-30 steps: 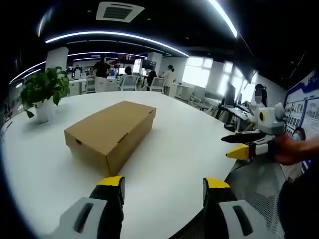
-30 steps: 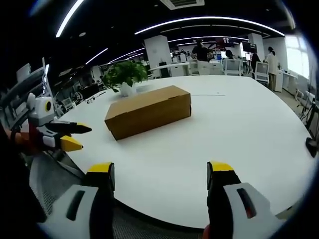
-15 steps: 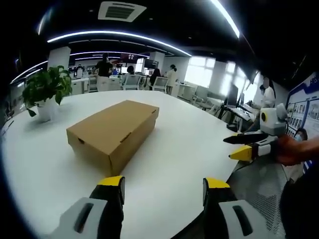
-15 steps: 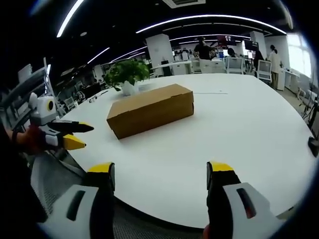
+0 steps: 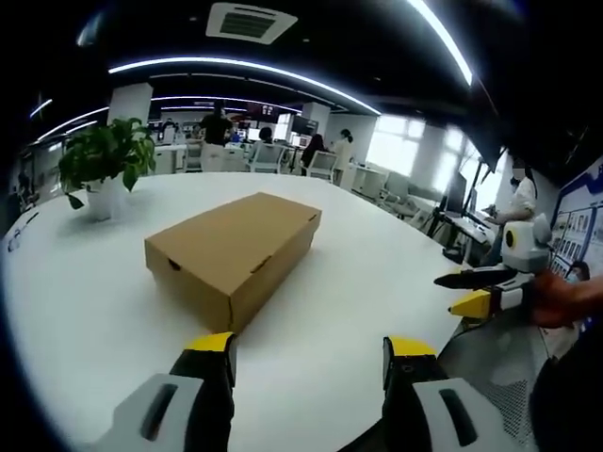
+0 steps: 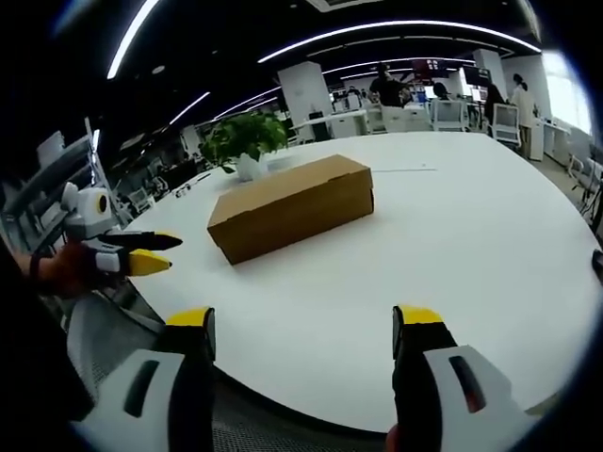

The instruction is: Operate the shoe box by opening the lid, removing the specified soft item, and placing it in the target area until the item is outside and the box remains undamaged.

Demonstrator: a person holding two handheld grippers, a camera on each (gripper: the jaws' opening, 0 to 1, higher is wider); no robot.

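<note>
A closed brown cardboard shoe box (image 5: 236, 249) lies on the round white table (image 5: 85, 311), lid down; what it holds is hidden. In the left gripper view my left gripper (image 5: 308, 356) stands open at the table's near edge, short of the box, nothing between its jaws. The right gripper (image 5: 479, 290) shows at the right, held by a hand beyond the table's rim. In the right gripper view the same box (image 6: 294, 205) sits ahead and left, and my right gripper (image 6: 303, 331) is open and empty. The left gripper (image 6: 132, 254) appears at the left, held by a hand.
A potted green plant (image 5: 104, 165) in a white pot stands on the table behind the box, also seen as the plant (image 6: 243, 141) in the right gripper view. Office chairs, desks and several people fill the background. White tabletop (image 6: 471, 226) spreads right of the box.
Both views have shifted slightly as the hands moved; the box sits a little nearer and more central in each. Both grippers stay open. The box has not moved.
</note>
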